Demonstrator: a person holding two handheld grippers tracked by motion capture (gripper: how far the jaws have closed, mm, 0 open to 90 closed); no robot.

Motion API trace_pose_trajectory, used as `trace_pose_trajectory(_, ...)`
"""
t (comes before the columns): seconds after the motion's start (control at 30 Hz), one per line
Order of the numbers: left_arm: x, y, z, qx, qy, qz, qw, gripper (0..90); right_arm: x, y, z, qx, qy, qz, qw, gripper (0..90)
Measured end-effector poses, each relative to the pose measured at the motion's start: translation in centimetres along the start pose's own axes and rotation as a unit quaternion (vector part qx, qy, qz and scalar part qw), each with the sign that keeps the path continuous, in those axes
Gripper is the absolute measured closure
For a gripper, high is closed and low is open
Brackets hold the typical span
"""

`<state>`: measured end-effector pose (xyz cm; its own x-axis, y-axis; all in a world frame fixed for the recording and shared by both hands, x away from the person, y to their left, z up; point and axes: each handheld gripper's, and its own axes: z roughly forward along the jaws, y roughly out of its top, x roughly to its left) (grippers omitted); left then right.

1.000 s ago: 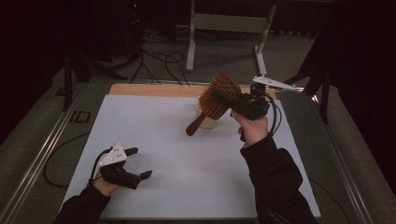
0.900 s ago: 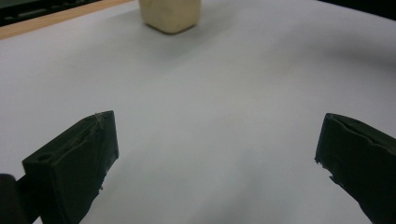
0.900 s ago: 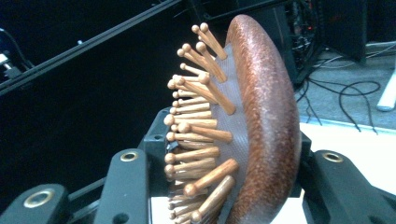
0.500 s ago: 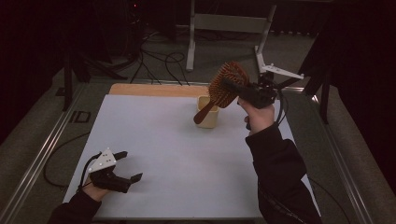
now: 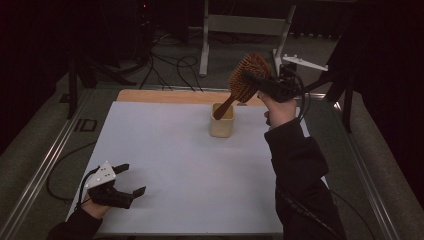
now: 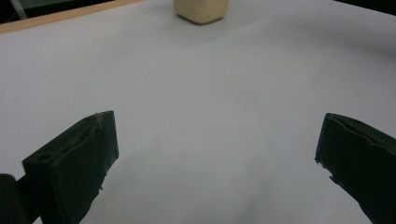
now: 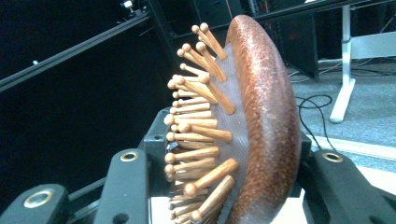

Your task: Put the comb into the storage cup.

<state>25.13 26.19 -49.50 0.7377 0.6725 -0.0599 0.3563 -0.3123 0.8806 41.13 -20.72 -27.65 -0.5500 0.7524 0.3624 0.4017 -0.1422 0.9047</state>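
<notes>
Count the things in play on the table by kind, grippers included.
Wooden hairbrush: 1
Cream cup: 1
Grippers: 2, the left gripper open, the right gripper shut on the brush
Total: 4

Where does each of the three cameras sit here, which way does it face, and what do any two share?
High view: above the near table edge, looking forward and down; both forearms, left gripper, right gripper clamping the hairbrush.
Left gripper view: rides the left gripper, facing across the white table; its open jaws show.
Right gripper view: rides the right gripper, facing the hairbrush between its jaws.
Shared: the cream cup shows in the high and left gripper views.
</notes>
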Motion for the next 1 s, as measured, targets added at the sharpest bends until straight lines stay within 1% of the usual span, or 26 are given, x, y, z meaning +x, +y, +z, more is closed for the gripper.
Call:
trace_pose_trajectory(0.2,-0.1,0.1,0.1,-0.004,-0.003,0.006,1.0000,0.1,-0.7,0.1,0.9,0.003,-0.013,-0.001,0.9999,51.6)
trace_pose_trajectory(0.3,-0.1,0.1,0.1,-0.005,-0.003,0.007,1.0000,0.1,-1.2,-0.2,1.5,0.006,-0.020,0.003,0.9998,51.6)
trace_pose_trajectory(0.47,-0.2,0.2,0.0,-0.009,-0.005,0.007,0.9999,0.1,-1.9,-0.7,2.6,0.012,-0.036,-0.001,0.9993,51.5)
trace_pose_trajectory(0.6,-0.2,0.2,0.0,-0.010,-0.007,0.007,0.9999,0.1,-2.6,-1.1,3.5,0.010,-0.041,0.001,0.9991,51.6)
trace_pose_trajectory(0.83,-0.2,0.2,0.0,-0.011,-0.010,0.009,0.9999,0.1,-3.4,-1.7,4.9,0.022,-0.055,0.000,0.9983,51.5)
trace_pose_trajectory(1.0,-0.2,0.2,0.0,-0.011,-0.013,0.010,0.9998,0.1,-4.0,-2.0,5.7,0.028,-0.058,0.000,0.9979,51.5)
